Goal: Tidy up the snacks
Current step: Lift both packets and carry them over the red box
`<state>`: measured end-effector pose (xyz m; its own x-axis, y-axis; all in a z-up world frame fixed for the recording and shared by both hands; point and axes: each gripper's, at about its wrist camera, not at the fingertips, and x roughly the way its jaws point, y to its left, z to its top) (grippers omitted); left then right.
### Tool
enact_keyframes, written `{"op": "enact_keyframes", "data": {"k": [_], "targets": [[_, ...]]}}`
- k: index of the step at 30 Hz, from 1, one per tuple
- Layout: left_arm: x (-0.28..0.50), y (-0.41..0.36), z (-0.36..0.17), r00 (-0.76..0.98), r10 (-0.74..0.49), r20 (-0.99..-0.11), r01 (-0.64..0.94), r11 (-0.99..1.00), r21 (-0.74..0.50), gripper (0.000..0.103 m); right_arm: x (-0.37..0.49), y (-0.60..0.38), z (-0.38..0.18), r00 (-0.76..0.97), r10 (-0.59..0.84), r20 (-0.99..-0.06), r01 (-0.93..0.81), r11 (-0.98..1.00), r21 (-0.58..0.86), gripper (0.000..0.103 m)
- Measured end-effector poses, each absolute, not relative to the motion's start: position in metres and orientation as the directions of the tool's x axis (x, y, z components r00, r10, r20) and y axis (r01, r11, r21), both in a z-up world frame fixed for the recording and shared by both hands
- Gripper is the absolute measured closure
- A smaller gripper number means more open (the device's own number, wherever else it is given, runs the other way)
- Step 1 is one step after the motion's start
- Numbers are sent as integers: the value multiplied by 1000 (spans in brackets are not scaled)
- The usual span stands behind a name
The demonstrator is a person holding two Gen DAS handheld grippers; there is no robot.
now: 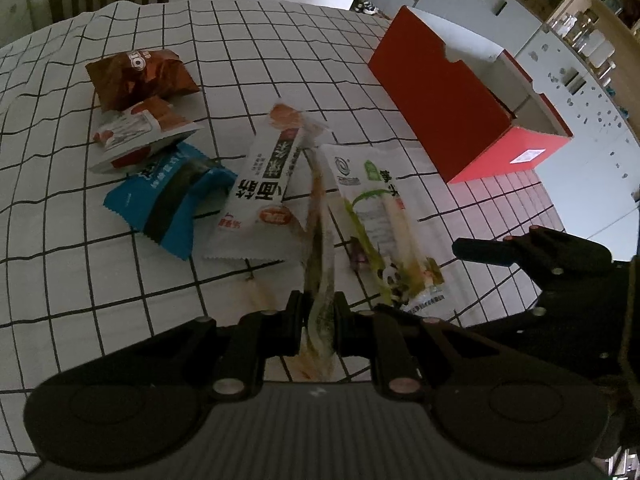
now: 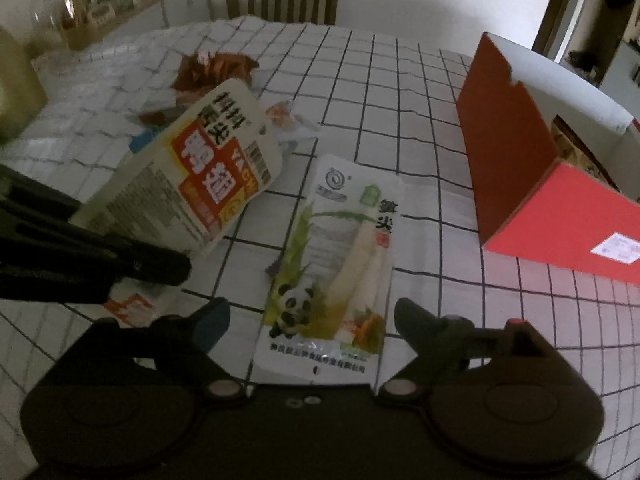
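**Left claw holds a packet aloft; right claw straddles the bamboo-shoot packet**

On a counter [image 1: 100, 280] covered in a white cloth with black grid lines, snack packets lie in a loose cluster. An open red box [image 2: 560, 216] stands to the right of them, well apart from the pile.

The right claw [image 2: 312, 320] is spread wide, its two fingers either side of the near end of a white and green bamboo-shoot packet [image 2: 344, 256] with a panda on it. That packet lies flat, its long axis running straight away from the claw, towards the far edge of the counter. The claw has hold of nothing.

The left claw [image 1: 318, 324] is closed on a white and orange packet [image 2: 192, 176], pinching one edge; seen from the right wrist, the packet hangs tilted above the counter, left of the bamboo-shoot packet.

The right claw is the nearer one to the bamboo-shoot packet, and the red box lies to its right and further off. I judge that any lift into the box would sweep rightward.
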<state>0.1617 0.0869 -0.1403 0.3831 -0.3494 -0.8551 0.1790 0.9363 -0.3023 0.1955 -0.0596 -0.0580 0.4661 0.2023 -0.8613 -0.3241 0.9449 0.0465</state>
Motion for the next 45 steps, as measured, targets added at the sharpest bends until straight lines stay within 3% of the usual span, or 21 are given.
{"op": "enact_keyframes", "data": {"k": [5, 10, 12, 17, 19, 20, 32, 45], "targets": [[164, 89, -145, 372, -358, -856, 179, 933, -312, 89, 207, -54, -70, 445, 136, -885, -287, 958, 3, 13], [168, 86, -152, 352, -364, -862, 188, 930, -316, 89, 211, -56, -79, 416, 132, -900, -259, 966, 21, 19], [170, 84, -154, 344, -370, -863, 197, 927, -319, 89, 213, -60, -79, 405, 158, -901, -243, 968, 61, 27], [182, 74, -155, 311, -376, -873, 217, 922, -320, 89, 212, -62, -77, 405, 174, -898, -239, 968, 79, 31], [186, 70, -156, 300, -370, -879, 222, 923, -313, 89, 211, -64, -74, 409, 192, -892, -242, 966, 97, 37], [188, 68, -157, 298, -368, -881, 222, 924, -311, 88, 210, -64, -72, 416, 186, -890, -238, 967, 91, 47], [188, 50, -154, 325, -336, -884, 219, 936, -275, 89, 202, -95, -68, 415, 278, -866, -182, 958, 220, 66], [166, 39, -130, 367, -367, -854, 159, 930, -331, 89, 180, -136, -43, 444, 378, -812, -173, 926, 337, 68]]}}
